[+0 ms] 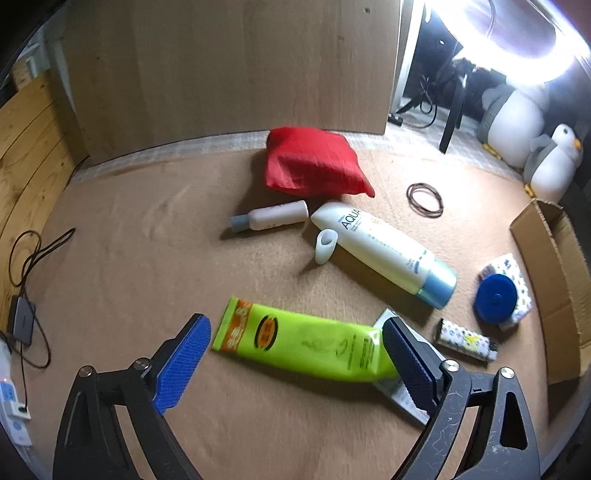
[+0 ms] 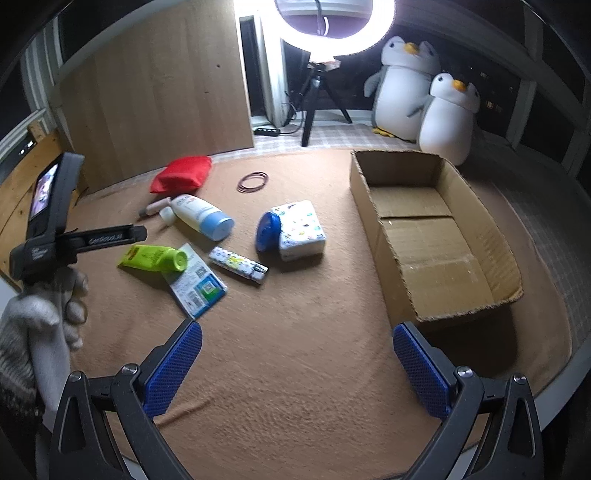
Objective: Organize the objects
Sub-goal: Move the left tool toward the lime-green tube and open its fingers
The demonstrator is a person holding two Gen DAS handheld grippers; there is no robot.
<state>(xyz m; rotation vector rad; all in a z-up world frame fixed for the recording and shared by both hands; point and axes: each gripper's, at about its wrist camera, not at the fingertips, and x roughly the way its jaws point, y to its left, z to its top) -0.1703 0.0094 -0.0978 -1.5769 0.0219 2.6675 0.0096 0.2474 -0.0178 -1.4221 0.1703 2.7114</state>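
My left gripper (image 1: 295, 358) is open, its blue pads either side of a lime green tube (image 1: 306, 341) lying on the brown mat; it also shows in the right wrist view (image 2: 155, 258). My right gripper (image 2: 297, 363) is open and empty over bare mat, left of an open cardboard box (image 2: 432, 229). On the mat lie a white AQUA bottle (image 1: 384, 251), a small white bottle (image 1: 271, 216), a red pouch (image 1: 314, 162), a patterned lighter (image 1: 465, 339), a blue round case (image 1: 495, 297) on a tissue pack (image 2: 301, 229), and a flat card package (image 2: 197, 284).
Hair ties (image 1: 424, 199) lie behind the bottles. A small white cap (image 1: 325, 245) lies by the AQUA bottle. A wooden panel (image 1: 229, 66) stands at the back. A ring light on a tripod (image 2: 332, 29) and two plush penguins (image 2: 428, 99) stand beyond the mat. Cables (image 1: 26, 295) lie at left.
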